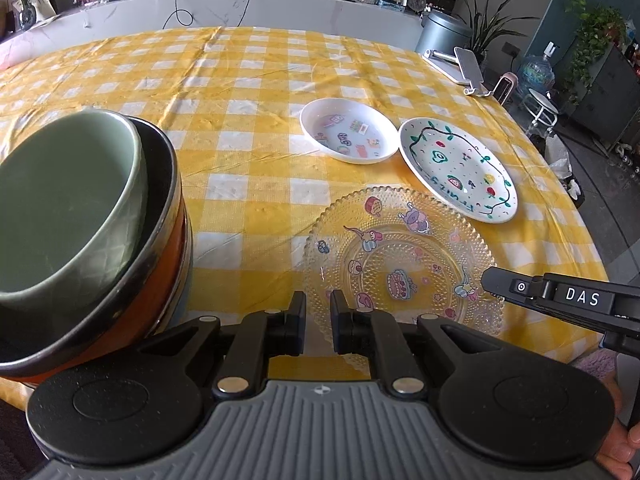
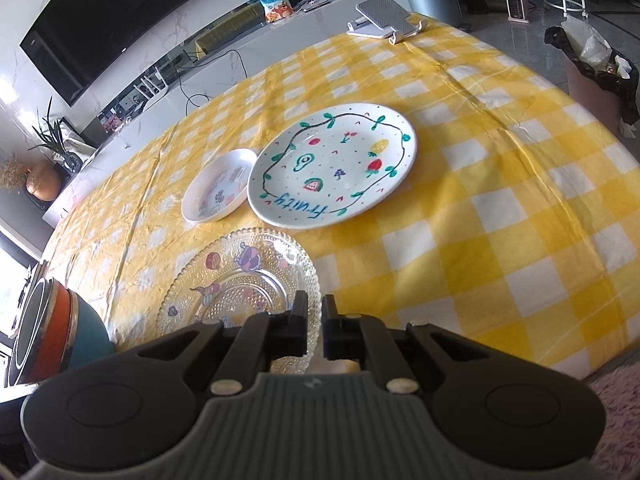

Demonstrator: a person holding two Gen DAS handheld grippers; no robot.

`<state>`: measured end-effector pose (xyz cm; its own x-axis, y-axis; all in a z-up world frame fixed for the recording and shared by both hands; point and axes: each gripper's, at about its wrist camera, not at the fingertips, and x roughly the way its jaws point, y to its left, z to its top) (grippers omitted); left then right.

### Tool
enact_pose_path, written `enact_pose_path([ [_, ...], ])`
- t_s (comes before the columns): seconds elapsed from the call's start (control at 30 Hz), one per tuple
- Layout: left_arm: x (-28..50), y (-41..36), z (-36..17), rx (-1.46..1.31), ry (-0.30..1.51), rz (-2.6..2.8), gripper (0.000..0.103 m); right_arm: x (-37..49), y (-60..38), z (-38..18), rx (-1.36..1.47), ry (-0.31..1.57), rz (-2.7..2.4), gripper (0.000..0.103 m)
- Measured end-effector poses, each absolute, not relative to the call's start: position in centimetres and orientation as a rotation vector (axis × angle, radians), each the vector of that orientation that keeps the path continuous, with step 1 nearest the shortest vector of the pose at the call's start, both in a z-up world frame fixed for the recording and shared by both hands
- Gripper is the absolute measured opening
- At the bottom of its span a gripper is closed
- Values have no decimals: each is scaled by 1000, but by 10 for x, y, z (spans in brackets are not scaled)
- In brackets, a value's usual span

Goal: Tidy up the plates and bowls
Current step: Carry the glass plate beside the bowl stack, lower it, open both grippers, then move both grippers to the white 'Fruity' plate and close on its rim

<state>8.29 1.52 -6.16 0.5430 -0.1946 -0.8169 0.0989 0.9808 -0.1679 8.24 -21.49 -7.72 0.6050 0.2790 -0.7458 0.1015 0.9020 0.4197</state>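
A stack of bowls stands at the table's near left: a green bowl (image 1: 60, 204) nested in an orange bowl (image 1: 160, 280), over a teal one (image 2: 90, 340). A clear glass plate (image 1: 400, 264) (image 2: 240, 280) with cartoon stickers lies near the front edge. Behind it lie a small white dish (image 1: 348, 130) (image 2: 218, 192) and a white "Fruity" plate (image 1: 458, 168) (image 2: 332, 166). My left gripper (image 1: 318, 300) hangs just above the glass plate's near left rim, jaws nearly closed, empty. My right gripper (image 2: 315, 306) (image 1: 496, 282) sits over the glass plate's right rim, jaws nearly closed on nothing.
A yellow checked tablecloth (image 1: 240, 92) covers the table. A phone stand (image 1: 468, 68) (image 2: 384, 16) sits at the far right edge. A grey bin (image 1: 442, 30) and a bagged waste bin (image 2: 600, 68) stand beyond the table.
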Motion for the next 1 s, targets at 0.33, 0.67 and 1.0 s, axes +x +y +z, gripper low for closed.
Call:
enact_pose_path([
  [0.33,80,11,-58,-52,961,-144,14,85,-203,-77,385,927,130,11],
  [0.67,89,0,-33,-90,865,-210,32,79,-225,-59,446,800,75,37],
  [1.0,137,-29,-27,-201,871,-329,38,121,-293,-73,655,822,-23,22],
])
